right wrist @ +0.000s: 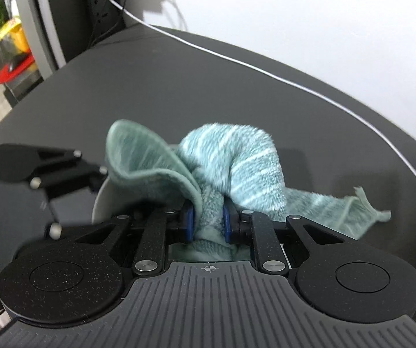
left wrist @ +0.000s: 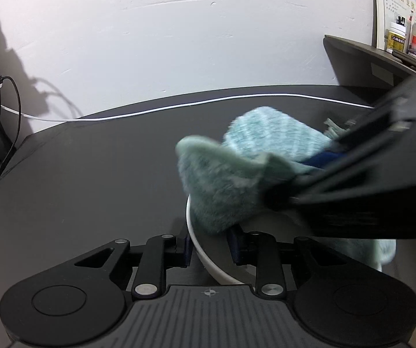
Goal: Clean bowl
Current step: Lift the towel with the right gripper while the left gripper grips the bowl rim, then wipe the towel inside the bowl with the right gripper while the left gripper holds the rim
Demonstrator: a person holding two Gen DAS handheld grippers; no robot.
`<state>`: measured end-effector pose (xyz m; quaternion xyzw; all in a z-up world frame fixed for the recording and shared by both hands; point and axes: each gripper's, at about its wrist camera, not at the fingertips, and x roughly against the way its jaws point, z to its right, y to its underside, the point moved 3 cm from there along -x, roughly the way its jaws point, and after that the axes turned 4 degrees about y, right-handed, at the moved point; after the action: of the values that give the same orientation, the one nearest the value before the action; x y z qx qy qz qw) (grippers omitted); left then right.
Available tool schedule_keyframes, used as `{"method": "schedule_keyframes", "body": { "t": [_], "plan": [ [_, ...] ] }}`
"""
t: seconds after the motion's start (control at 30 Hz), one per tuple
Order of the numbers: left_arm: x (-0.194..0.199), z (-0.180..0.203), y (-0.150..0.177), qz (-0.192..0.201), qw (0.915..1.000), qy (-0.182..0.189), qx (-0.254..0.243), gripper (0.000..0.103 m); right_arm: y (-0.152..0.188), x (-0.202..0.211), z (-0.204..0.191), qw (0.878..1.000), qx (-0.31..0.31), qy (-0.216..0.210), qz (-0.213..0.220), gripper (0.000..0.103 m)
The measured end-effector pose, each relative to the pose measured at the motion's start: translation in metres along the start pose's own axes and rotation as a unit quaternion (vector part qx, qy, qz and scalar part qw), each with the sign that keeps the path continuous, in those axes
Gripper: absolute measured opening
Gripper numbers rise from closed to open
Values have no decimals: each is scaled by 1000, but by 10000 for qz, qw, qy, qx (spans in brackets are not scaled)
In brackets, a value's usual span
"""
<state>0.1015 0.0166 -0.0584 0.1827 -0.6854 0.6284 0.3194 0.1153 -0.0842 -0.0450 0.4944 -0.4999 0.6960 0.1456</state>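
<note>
Gripping the bowl rim, left claw; right claw clamps cloth.

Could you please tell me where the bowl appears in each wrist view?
Left wrist: the bowl sits low centre, its rim between the left tool's fingers, the cloth over it.
Right wrist: only a white sliver shows left of centre, behind the cloth.
Shared landmark: the white cable along the table's far edge.
</note>
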Motion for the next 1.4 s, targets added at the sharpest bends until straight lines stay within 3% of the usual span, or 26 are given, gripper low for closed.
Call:
{"method": "schedule_keyframes", "body": {
  "t": [0.17,0.27,0.4,0.6,0.9,1.13,1.23,1.33,1.4],
  "plan": [
    [0,-2,-1,-6,9998,119,-125,26,-9,-9,-1,9987,-57,-481,-184,20],
    [1,0,-1,-48,9998,67,-163,26,-12,-16,-5,9995,134,-270,-38,24],
    [4,4,0,-79,9998,-33,-205,25,-9,-19,-8,9994,230,-193,183,20],
    [4,8,0,-115,9997,-137,-151,28,-16,1,-11,9973,336,478,456,18],
    [6,5,3,-88,9999,-62,-100,31,-10,6,2,9998,-17,-144,116,18],
    [7,8,3,-103,9998,-94,-153,31,-19,-26,-5,9998,169,82,88,18],
    [7,8,3,-102,9998,-98,-173,31,-19,-5,-4,9985,275,292,368,17],
    [8,9,4,-106,9998,-93,-153,31,-22,38,8,9930,128,688,952,18],
    [7,9,3,-107,9998,-101,-157,31,-25,56,19,9935,-108,349,1077,18]
  ]
}}
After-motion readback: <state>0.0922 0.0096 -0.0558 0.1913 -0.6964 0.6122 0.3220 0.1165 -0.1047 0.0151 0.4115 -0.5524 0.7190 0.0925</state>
